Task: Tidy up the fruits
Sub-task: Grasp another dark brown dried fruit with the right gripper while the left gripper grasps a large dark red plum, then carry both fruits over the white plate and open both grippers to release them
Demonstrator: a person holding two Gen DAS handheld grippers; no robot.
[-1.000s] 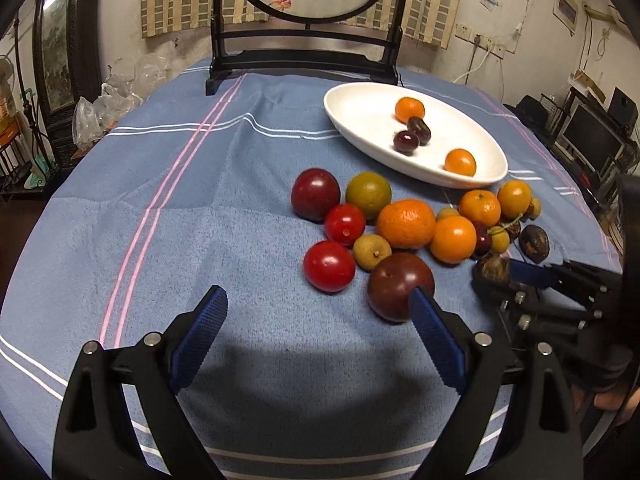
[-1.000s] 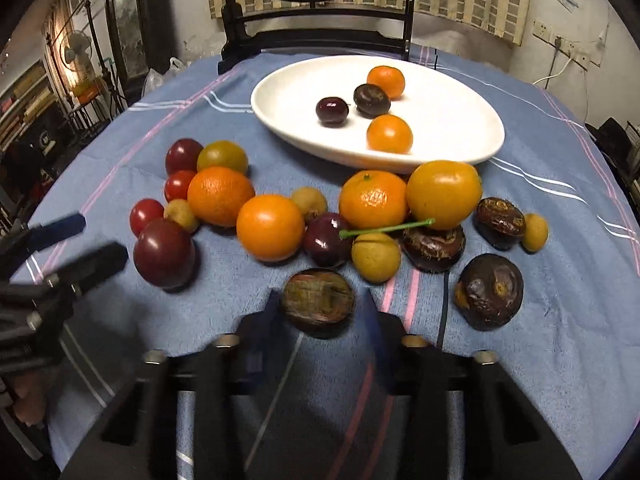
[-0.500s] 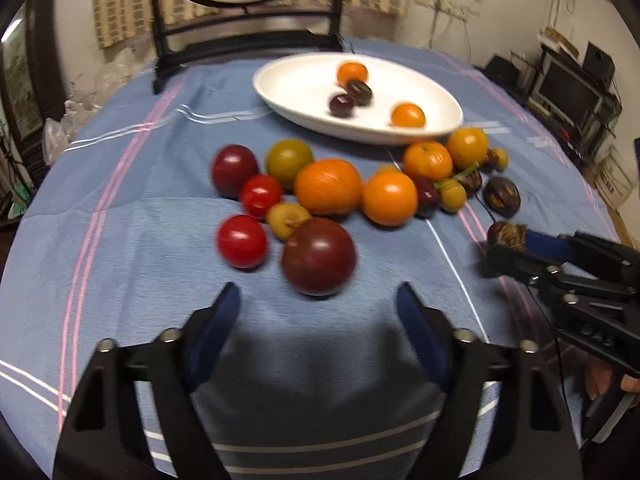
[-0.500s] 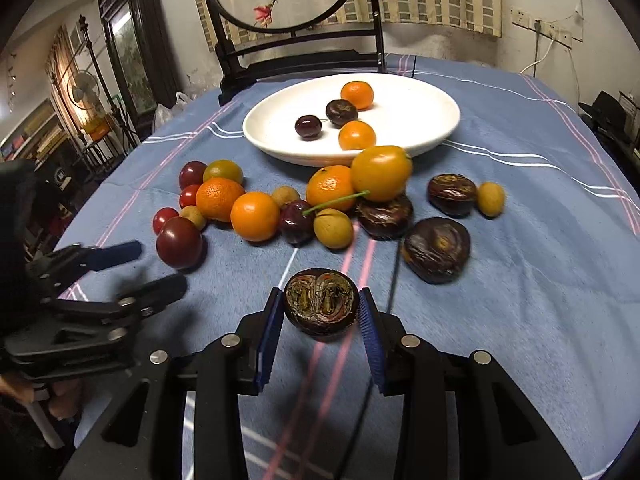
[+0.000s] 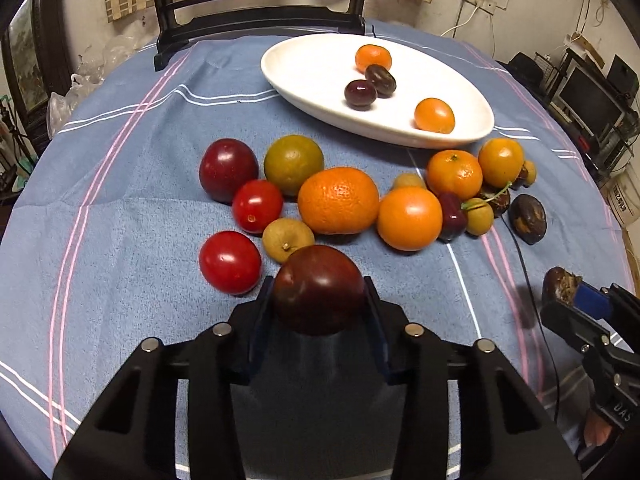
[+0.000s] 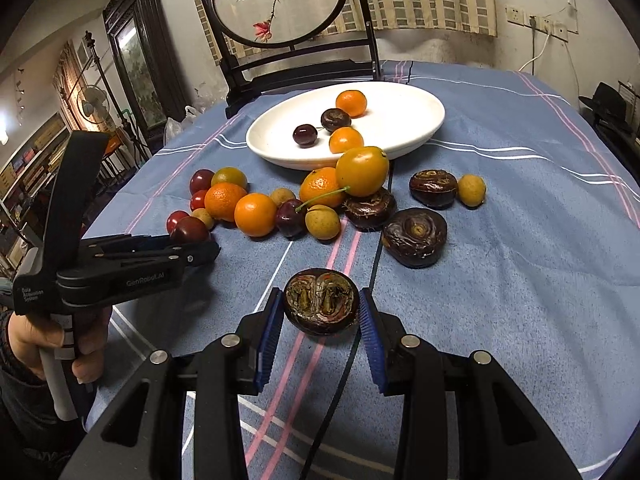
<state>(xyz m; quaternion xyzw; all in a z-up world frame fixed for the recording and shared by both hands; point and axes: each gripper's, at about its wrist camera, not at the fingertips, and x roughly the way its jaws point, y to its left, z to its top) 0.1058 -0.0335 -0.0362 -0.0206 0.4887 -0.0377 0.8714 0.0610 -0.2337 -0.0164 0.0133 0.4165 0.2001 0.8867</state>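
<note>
On the blue striped cloth of the table point(image 5: 132, 240), the loose fruit lies in a band between both tools and the white oval ceramic dish point(image 5: 316, 64) at the far side — so each load has to travel away from the person, over the pile, to reach it. The left tool point(image 5: 318, 304) has just been closing, and its dark pads now press both flanks of a smooth, glossy dark-red plum point(image 5: 320, 288) at the near edge of the pile, just beside a shiny red tomato point(image 5: 230, 262) and a small tan longan point(image 5: 287, 238). The right tool point(image 6: 320, 320) is clamped on a dark brown, flattened water chestnut point(image 6: 321, 300) with a rough, peeling top, held well clear of the pile. By my reading the right one, nearer the dish's open right end, has the clearer path. Already in the dish are two small oranges and two dark fruits. The plum is round and slick — it may twist between the pads.
</note>
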